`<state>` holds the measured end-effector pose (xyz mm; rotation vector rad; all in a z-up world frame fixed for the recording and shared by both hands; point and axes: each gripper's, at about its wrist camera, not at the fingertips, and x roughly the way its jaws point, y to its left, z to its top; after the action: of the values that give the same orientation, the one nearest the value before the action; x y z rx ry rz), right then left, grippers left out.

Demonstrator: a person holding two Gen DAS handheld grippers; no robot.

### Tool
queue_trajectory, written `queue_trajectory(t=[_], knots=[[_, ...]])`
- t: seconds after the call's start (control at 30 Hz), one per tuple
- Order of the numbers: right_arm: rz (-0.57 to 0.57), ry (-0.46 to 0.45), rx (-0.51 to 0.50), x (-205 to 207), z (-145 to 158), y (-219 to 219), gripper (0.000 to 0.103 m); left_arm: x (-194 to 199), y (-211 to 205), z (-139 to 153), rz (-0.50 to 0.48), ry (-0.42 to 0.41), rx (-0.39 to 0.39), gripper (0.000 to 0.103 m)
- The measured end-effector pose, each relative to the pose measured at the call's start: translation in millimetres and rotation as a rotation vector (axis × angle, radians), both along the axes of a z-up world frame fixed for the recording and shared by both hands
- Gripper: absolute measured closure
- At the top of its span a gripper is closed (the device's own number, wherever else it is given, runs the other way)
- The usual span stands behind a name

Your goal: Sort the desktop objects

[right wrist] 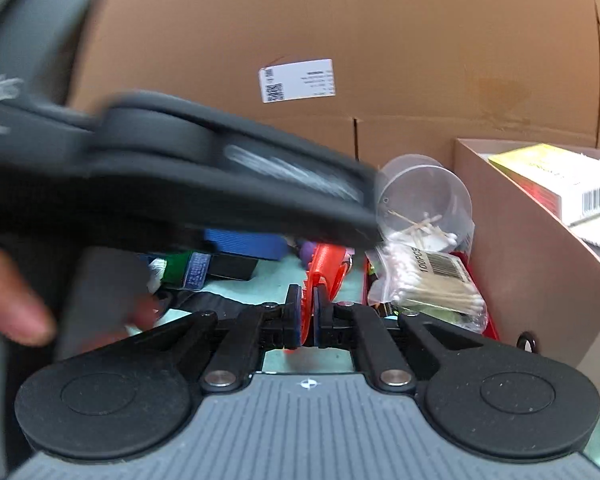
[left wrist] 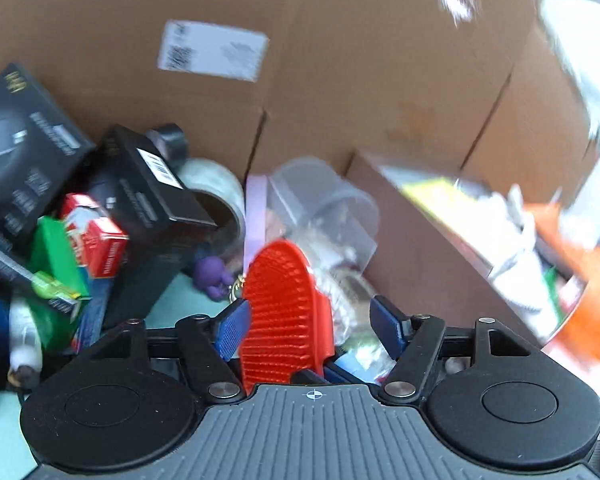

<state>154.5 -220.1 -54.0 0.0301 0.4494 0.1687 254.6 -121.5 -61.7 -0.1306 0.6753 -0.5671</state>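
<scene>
A red ribbed oval piece [left wrist: 284,312] stands on edge between the blue pads of my left gripper [left wrist: 310,312], which is open: the right pad is well clear of it and the left pad sits close beside it. In the right wrist view the same red piece [right wrist: 328,260] is seen edge-on, and my right gripper [right wrist: 306,304] is shut on its near end. The dark housing of the left tool [right wrist: 220,184] crosses that view above, blurred, with a person's hand [right wrist: 16,304] on it.
Black boxes [left wrist: 140,200], a tape roll [left wrist: 216,196], red and green packs [left wrist: 100,244] and a purple figure [left wrist: 212,276] crowd the left. A clear cup [right wrist: 424,200] and a bag of cotton swabs [right wrist: 432,284] lie ahead. A brown box [right wrist: 520,240] stands right, a cardboard wall [right wrist: 380,40] behind.
</scene>
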Motion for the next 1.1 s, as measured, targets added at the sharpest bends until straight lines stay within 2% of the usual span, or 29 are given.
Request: queue_trajectory(t=[0.03, 0.07, 0.1, 0.17, 0.23, 0.27, 0.4, 0.57, 0.67, 0.73, 0.97, 1.03, 1.07, 1.1], knots=[[-0.002, 0.0, -0.003, -0.1, -0.2, -0.2, 0.096, 3.7, -3.9, -4.0, 0.003, 0.016, 0.036, 0.036], [-0.001, 0.003, 0.001, 0.3, -0.3, -1.4, 0.096, 6.5, -4.6, -8.5, 0.001, 0.045, 0.046, 0.063], [-0.001, 0.007, 0.002, 1.5, -0.2, -2.7, 0.096, 8.6, -3.2, -11.6, -0.008, 0.063, 0.024, 0.064], [0.004, 0.009, 0.007, 2.7, 0.0, -3.9, 0.096, 4.7, -3.7, -7.6, -0.002, 0.051, 0.041, 0.07], [0.015, -0.002, 0.005, -2.5, 1.9, -3.0, 0.097, -1.8, -4.5, -1.3, 0.0, 0.026, 0.043, 0.088], [0.018, -0.015, -0.002, -4.7, 4.3, -1.4, 0.096, -5.6, -4.7, 3.7, 0.009, 0.013, 0.043, 0.091], [0.023, -0.093, -0.023, -16.7, 24.3, -2.4, 0.096, -21.5, -5.7, 28.7, 0.027, -0.056, 0.001, 0.093], [0.018, -0.223, -0.025, -35.1, 63.6, -15.1, 0.096, -42.2, -23.3, 76.1, 0.043, -0.175, -0.056, 0.093], [-0.013, -0.304, -0.044, -44.6, 87.9, -30.6, 0.096, -47.1, -40.2, 105.3, 0.002, -0.22, -0.097, 0.093], [-0.048, -0.335, -0.054, -46.9, 98.9, -46.9, 0.096, -40.0, -58.8, 117.8, -0.033, -0.214, -0.133, 0.093], [-0.242, -0.357, -0.099, -52.9, 109.4, -122.6, 0.096, -22.1, -157.2, 125.2, -0.216, -0.183, -0.221, 0.092], [-0.303, -0.36, -0.145, -52.0, 109.0, -142.0, 0.096, -16.8, -186.7, 123.1, -0.28, -0.191, -0.233, 0.092], [-0.327, -0.353, -0.174, -49.6, 107.5, -150.4, 0.096, -10.4, -200.2, 118.7, -0.307, -0.184, -0.236, 0.087], [-0.348, -0.337, -0.196, -45.3, 104.4, -159.1, 0.096, -3.7, -211.7, 113.5, -0.328, -0.165, -0.236, 0.077]])
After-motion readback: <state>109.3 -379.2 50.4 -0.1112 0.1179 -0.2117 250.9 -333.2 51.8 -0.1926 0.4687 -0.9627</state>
